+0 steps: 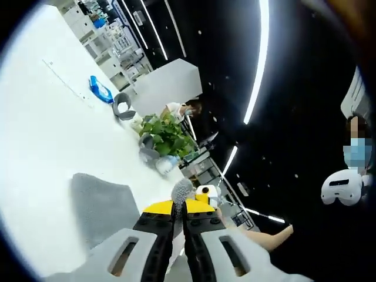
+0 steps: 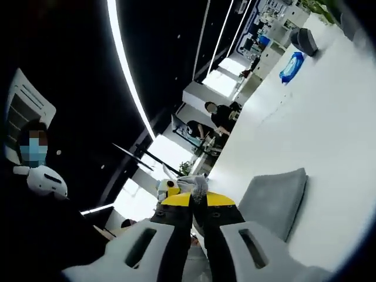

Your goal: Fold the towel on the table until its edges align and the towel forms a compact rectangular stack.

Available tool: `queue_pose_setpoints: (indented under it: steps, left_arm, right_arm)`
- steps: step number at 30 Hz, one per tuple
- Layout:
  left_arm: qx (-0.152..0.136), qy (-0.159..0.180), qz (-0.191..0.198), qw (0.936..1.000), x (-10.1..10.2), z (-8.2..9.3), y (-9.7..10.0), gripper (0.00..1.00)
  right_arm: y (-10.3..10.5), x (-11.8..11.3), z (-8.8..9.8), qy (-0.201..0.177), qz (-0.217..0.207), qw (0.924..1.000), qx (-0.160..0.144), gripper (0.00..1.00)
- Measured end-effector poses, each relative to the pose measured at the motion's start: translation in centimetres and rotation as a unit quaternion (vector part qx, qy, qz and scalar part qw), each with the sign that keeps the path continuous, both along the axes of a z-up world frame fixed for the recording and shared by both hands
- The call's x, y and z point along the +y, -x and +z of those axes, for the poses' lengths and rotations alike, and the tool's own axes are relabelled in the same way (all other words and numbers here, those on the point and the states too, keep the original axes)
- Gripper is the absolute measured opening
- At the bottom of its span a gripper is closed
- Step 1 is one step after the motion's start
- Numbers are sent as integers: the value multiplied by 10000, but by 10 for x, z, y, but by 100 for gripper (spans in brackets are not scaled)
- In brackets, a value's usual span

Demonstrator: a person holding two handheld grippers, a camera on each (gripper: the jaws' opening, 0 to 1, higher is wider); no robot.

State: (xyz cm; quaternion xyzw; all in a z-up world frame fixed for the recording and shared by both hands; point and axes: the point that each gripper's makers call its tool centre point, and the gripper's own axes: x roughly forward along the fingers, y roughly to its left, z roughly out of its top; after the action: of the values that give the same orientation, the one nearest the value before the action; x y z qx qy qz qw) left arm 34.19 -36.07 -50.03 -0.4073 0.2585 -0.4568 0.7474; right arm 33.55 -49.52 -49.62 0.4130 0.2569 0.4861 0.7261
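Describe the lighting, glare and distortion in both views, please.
Left gripper view: the white table is overexposed, the ceiling light strips bend from the fisheye lens. Right gripper view: the table glares too, the grey towel stays readable, the room behind is dark.

No legible text, labels, brands, numbers or signs are present in either view. The blue packet (image 1: pixel 101 89) at the upper left of the left gripper view carries print too small to read.
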Motion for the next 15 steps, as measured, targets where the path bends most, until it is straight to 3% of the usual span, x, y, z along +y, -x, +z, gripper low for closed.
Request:
queue_pose_setpoints:
  steps: [4, 9, 15]
  left_arm:
    - [151, -51, 35, 9999, 1, -11, -11, 5]
    - [212, -397, 267, 9986, 2, -31, -32, 4]
    - [660, -722, 455, 9942, 4, -62, -50, 4]
  right_arm:
    - [-9, 0, -8, 65, -16, 9999, 114, 3]
    - [-30, -3, -31, 276, -130, 9988, 387, 4]
    - [-49, -7, -55, 556, -178, 9962, 641, 4]
